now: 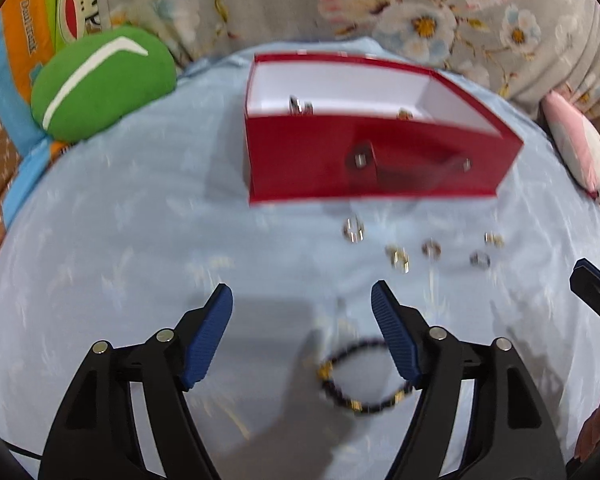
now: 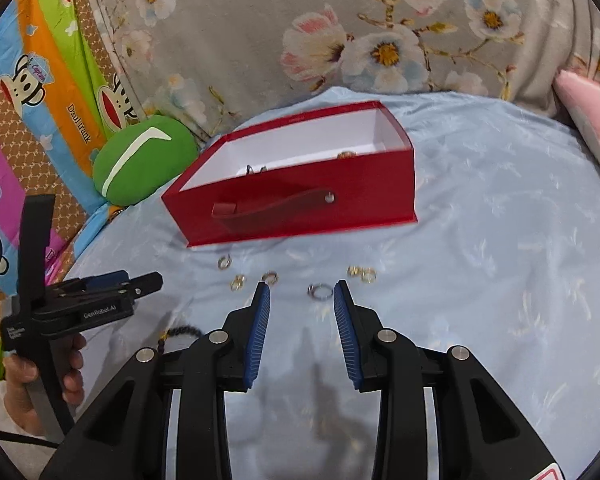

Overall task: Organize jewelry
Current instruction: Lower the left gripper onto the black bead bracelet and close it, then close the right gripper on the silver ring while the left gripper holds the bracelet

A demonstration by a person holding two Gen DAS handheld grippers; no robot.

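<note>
A red open box with a white inside stands on the light blue sheet; it also shows in the right wrist view. A few small pieces lie inside it. Several rings lie loose in front of the box, also seen in the right wrist view. A dark beaded bracelet lies between my left gripper's open fingers, close to the right one. My right gripper is open and empty, its tips just short of a silver ring.
A green cushion lies left of the box. A pink cushion sits at the right edge. A floral grey blanket rises behind the box. The left gripper, held by a hand, shows at the right wrist view's left.
</note>
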